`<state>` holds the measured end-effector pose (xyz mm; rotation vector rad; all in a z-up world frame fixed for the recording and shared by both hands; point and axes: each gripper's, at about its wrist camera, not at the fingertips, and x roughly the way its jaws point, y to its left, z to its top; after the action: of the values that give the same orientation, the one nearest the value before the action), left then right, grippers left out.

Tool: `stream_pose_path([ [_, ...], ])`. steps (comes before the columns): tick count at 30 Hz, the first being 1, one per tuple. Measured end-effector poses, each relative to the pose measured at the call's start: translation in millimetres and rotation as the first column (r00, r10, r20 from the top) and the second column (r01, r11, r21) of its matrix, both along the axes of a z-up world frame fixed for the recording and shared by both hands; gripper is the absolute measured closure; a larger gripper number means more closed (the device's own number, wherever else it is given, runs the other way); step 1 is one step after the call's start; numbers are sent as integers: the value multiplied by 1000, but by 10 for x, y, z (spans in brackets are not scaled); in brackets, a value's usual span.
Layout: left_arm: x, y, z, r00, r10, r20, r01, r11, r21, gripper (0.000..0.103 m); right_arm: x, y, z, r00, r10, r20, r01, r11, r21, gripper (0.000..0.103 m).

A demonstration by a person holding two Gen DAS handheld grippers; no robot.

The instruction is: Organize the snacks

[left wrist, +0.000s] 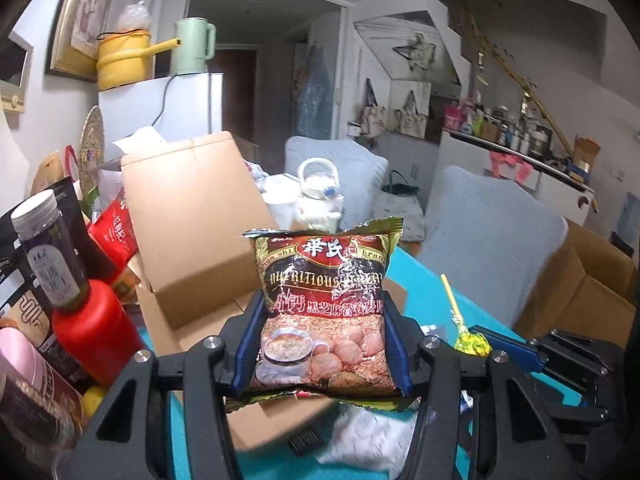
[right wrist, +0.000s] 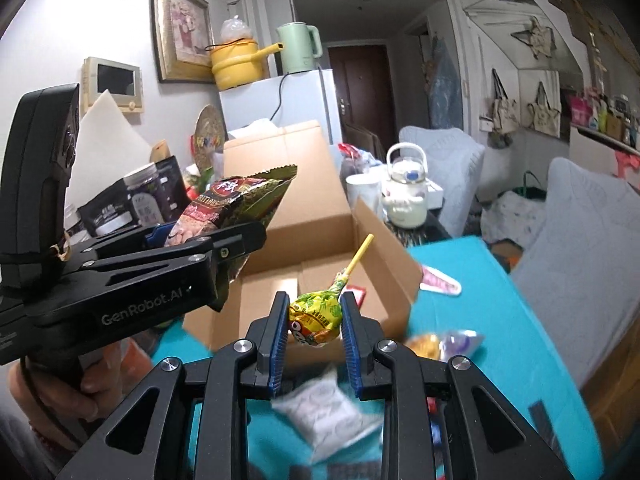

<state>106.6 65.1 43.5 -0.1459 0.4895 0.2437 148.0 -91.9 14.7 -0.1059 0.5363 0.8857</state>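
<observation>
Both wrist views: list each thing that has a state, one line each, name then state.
left gripper: shut on the cereal packet
cereal packet: sealed, held upright off the table
right gripper: shut on the lollipop
lollipop: wrapped, stick pointing up and away
cardboard box: open, flaps up
white snack pack: lying flat on the teal table

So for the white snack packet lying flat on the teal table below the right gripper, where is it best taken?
Probably from above, across its narrower width: the white packet lies flat on the teal table, so no side edge is raised. It is blurred, so its seams cannot be told. The right gripper is already shut on a lollipop.
</observation>
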Motion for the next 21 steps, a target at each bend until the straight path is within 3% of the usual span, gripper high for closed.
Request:
stream_pose_path([
  [9, 271, 394, -50, 996, 86, -3, -86, 996, -6, 50, 322, 373, 21, 999, 28, 22, -28, 999, -18, 78],
  [15, 441, 612, -311, 986, 147, -79, -147, 989, -4, 50, 444, 592, -132, 999, 52, 12, -52, 997, -50, 78],
  [21, 607, 714, -502, 976, 147, -158, -150, 989, -10, 50, 620, 768, -438, 996, 49, -74, -55, 995, -78, 78],
])
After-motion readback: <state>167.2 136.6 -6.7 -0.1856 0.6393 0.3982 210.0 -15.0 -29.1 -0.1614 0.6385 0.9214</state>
